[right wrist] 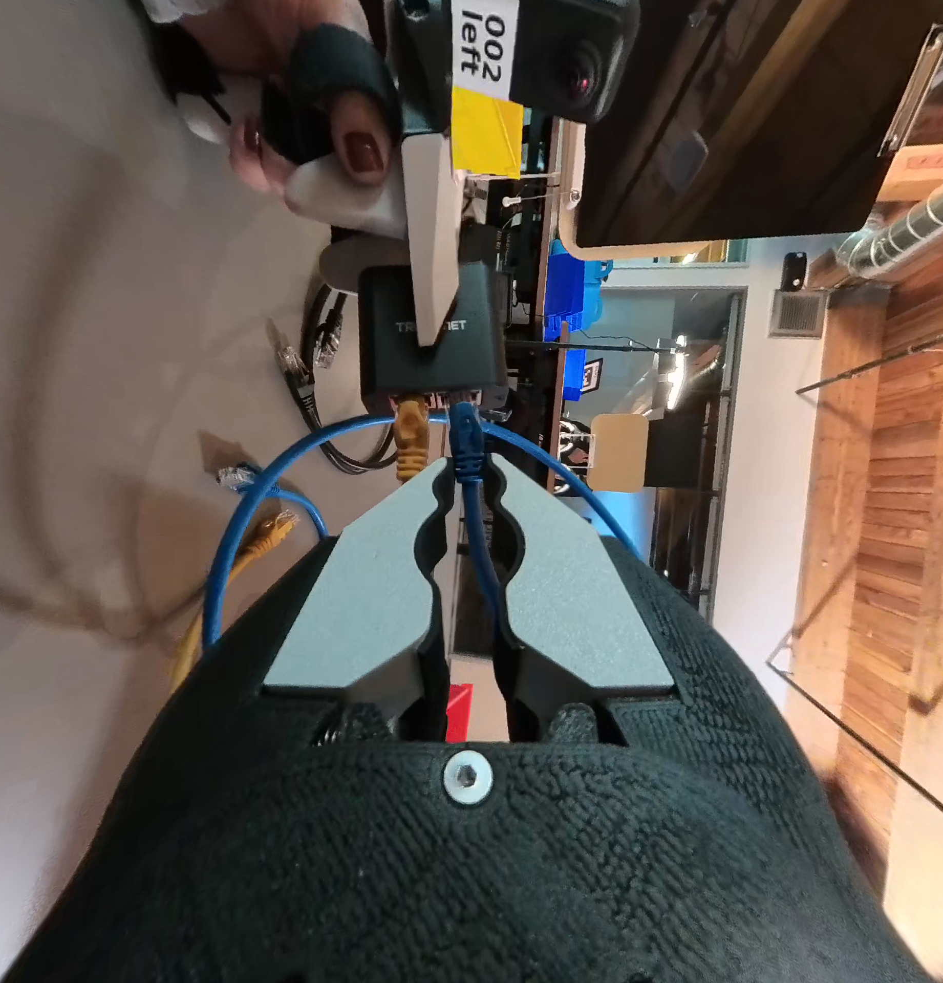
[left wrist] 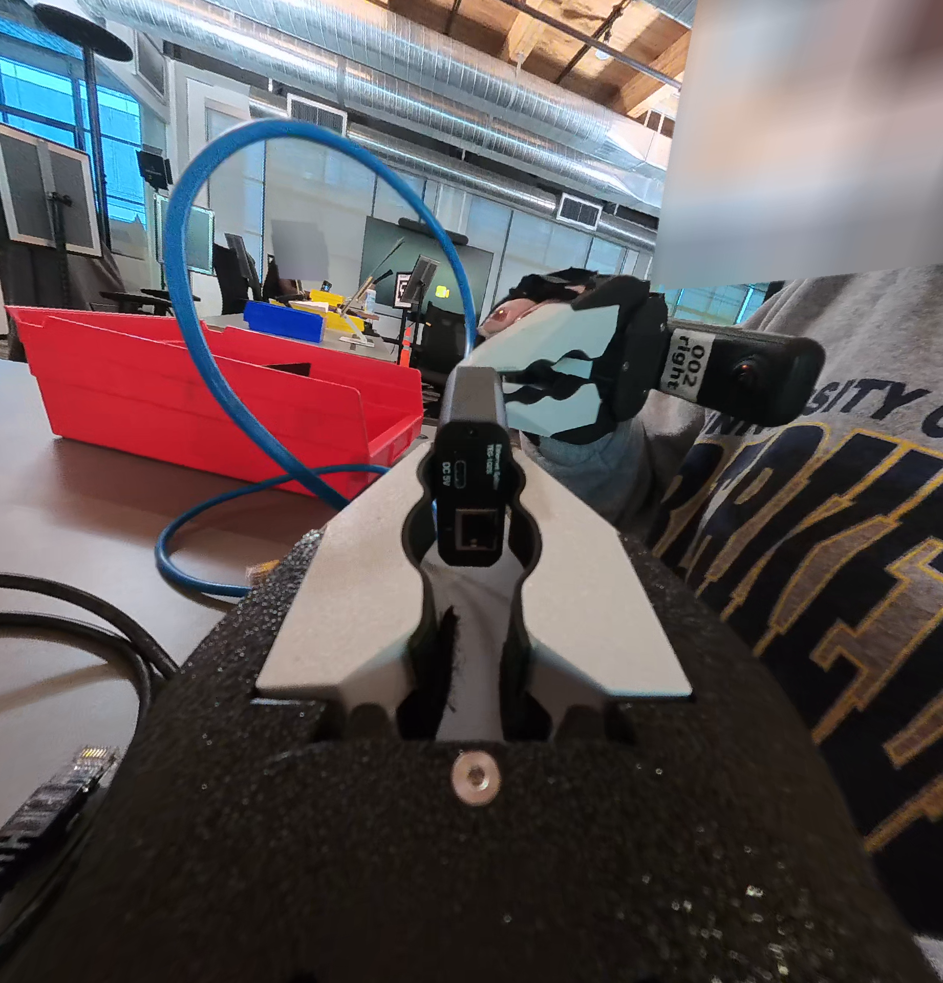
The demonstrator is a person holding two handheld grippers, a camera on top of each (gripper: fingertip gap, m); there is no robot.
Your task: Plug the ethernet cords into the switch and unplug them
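A brown tabletop in an open workshop with exposed ducts carries the scene. The left gripper (left wrist: 472,510) clamps the black switch (left wrist: 470,510), whose end face bears small white lettering beside a port. Just beyond it, the right gripper (right wrist: 472,478) pinches the dark blue cord (right wrist: 468,444) at the switch's ports, beside a plugged yellow cord (right wrist: 410,436). A red bin (left wrist: 203,393) sits farther left.

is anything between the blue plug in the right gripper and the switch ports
Nothing visible: the blue plug already sits at the switch port row, with the yellow plug beside it, not blocking.
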